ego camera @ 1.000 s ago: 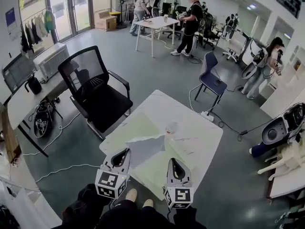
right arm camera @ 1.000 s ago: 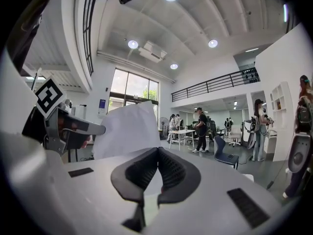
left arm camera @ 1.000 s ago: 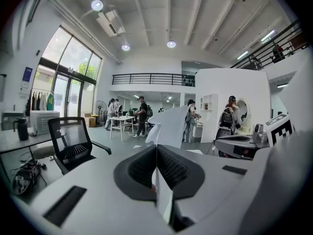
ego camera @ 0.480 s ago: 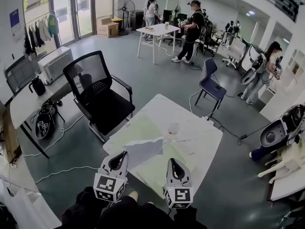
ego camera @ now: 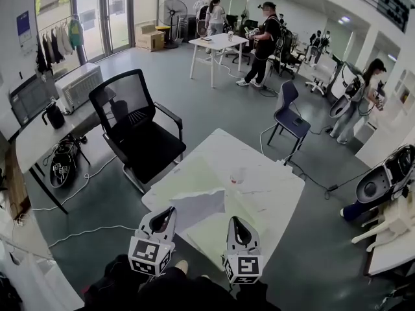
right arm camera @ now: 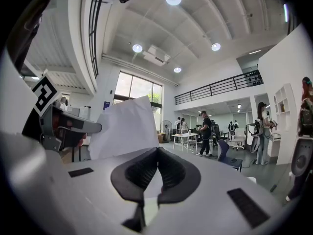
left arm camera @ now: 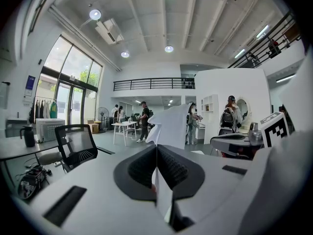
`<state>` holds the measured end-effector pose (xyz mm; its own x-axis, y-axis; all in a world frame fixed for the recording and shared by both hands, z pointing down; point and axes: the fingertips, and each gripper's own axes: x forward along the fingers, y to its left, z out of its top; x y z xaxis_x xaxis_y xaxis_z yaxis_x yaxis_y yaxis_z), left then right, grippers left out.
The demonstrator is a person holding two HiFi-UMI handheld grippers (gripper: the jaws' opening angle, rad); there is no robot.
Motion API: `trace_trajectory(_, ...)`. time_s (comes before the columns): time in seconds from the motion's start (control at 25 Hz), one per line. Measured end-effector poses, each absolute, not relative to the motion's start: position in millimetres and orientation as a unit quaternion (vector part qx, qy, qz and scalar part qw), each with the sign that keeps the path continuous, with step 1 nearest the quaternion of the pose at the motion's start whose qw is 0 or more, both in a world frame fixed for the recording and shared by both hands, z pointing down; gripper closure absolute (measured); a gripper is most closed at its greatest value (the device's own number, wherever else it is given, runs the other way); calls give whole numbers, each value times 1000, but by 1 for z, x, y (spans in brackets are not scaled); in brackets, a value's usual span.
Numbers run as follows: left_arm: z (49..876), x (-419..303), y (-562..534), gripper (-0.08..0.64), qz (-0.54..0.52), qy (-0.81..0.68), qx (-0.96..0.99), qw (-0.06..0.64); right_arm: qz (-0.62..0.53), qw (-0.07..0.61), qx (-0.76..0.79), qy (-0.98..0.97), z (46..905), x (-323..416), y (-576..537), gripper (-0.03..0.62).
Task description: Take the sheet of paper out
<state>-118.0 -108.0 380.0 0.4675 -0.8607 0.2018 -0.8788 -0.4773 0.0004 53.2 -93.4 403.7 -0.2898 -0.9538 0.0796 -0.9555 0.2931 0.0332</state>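
The left gripper (left arm camera: 156, 148) is clamped tight on the sheet of paper (left arm camera: 172, 126), whose edge runs straight through its closed pads and stands up beyond the tips. The right gripper (right arm camera: 157, 151) is also closed, with a thin pale green sleeve (ego camera: 189, 173) caught in its slot. The paper (ego camera: 201, 205) hangs lifted over the tabletop's (ego camera: 275, 190) near edge, between the 2 grippers. The sleeve lies flat along the tabletop's left side. 1 black chair (ego camera: 139, 131) stands beyond the far left edge.
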Motion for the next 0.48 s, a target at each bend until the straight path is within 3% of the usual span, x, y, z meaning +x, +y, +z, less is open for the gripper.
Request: trace_trajectory(0.48,381,-120,-111,535,90,-509,854,57,8,50,589,-807,402,49,-97,575)
